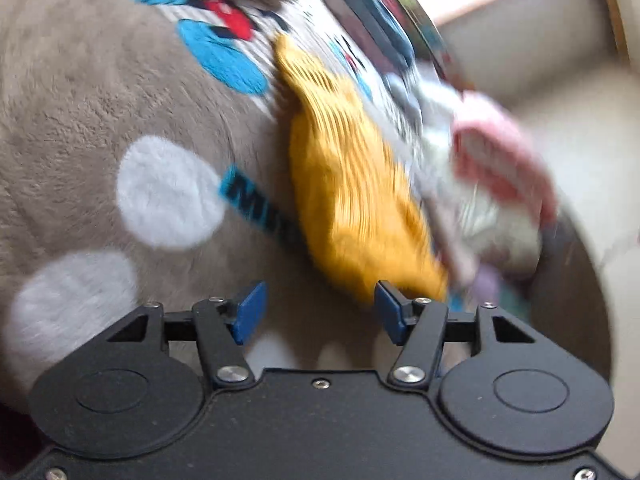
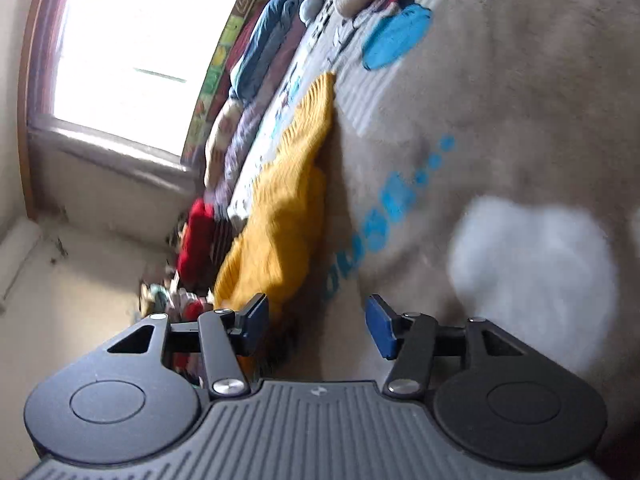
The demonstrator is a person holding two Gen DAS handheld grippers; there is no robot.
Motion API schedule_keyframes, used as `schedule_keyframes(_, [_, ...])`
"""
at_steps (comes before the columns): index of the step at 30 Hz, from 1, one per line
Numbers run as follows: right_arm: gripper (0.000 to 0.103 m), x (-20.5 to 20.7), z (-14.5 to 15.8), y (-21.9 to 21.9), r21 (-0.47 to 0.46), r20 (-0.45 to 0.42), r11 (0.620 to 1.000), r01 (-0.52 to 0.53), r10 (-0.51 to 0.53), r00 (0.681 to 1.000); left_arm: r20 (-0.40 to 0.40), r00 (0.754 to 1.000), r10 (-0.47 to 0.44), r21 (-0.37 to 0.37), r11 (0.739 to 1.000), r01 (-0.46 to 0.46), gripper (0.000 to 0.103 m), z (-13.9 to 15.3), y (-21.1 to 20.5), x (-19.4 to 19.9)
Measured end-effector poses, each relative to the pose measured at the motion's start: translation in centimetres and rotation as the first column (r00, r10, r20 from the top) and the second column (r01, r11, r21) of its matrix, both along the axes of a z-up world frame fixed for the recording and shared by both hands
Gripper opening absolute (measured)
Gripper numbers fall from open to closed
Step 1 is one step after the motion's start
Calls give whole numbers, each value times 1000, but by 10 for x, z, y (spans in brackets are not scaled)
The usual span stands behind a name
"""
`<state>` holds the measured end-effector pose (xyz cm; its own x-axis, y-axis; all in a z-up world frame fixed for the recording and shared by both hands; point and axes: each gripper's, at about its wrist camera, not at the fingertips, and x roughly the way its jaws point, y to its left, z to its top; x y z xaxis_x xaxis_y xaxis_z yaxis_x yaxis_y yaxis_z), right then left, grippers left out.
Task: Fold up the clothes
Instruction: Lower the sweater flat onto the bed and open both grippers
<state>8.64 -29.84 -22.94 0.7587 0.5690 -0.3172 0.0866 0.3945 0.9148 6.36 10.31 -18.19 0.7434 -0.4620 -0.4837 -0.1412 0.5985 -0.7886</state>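
Left wrist view: one yellow knit garment [image 1: 352, 200] lies on the grey fleece blanket [image 1: 80, 92], beside a pile of clothes [image 1: 492, 184]. Left gripper [image 1: 318, 312]: jaws apart, nothing between them. Right gripper [image 2: 318, 324]: jaws apart, empty, just beside the garment's near edge.

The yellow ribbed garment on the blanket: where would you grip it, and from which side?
Probably the near end of the yellow ribbed garment, which lies crumpled lengthwise on the grey blanket. Its end sits just ahead of the open left gripper, and the blanket on that side is bare, whereas other clothes crowd its far edge. Pinch a corner low, coming in along the blanket.
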Motion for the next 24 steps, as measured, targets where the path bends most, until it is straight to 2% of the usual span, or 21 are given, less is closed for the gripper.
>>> schedule_keyframes(2, [63,19,5,6,-15,6,1000,11,-11,1000,4,1000,24,-4,1000,-24,59,1,-3,14])
schedule_keyframes(6, [62,50,5,23,-70,-18,997,15,-16,1000,-5,999,45,-2,999,-45,57,-2,-17,35])
schedule_keyframes(7, [59,56,5,28,-85,-15,996,9,-10,1000,-12,999,49,-5,999,-49,36,-4,-18,39])
schedule_keyframes(8, [52,60,5,33,-101,-11,995,-2,1,1000,-28,999,46,4,999,-45,8,-4,-20,43])
schedule_keyframes(9, [46,64,6,38,-118,-5,993,-17,17,1000,-45,998,43,47,998,-41,8,-1,-24,45])
schedule_keyframes(10, [20,67,8,44,-138,6,990,-39,40,999,-35,998,44,112,993,-40,7,9,-28,43])
schedule_keyframes(11, [13,67,14,48,-175,22,983,-49,54,998,7,999,39,165,985,-39,7,22,-30,35])
schedule_keyframes(14, [12,44,39,50,-289,121,957,-13,50,991,94,996,2,307,951,-30,7,34,-35,13])
schedule_keyframes(15, [12,34,46,48,-321,153,947,1,51,987,80,997,-5,346,938,-23,7,27,-36,8])
schedule_keyframes(17, [12,27,33,50,-420,116,907,-37,93,989,0,1000,2,393,920,-1,7,-6,-39,2])
schedule_keyframes(18, [12,23,19,51,-449,76,891,-59,104,992,21,1000,8,385,923,-15,7,-14,-38,-6])
schedule_keyframes(20, [8,9,-2,42,-419,81,907,-46,88,993,42,999,12,373,928,-27,7,-14,-36,-16])
schedule_keyframes(21, [9,3,-3,39,-409,89,912,-37,80,993,41,999,6,373,928,-21,7,-13,-36,-18])
schedule_keyframes(24, [12,2,7,45,-463,85,885,-52,103,991,29,1000,5,354,935,-15,10,-14,-32,-24])
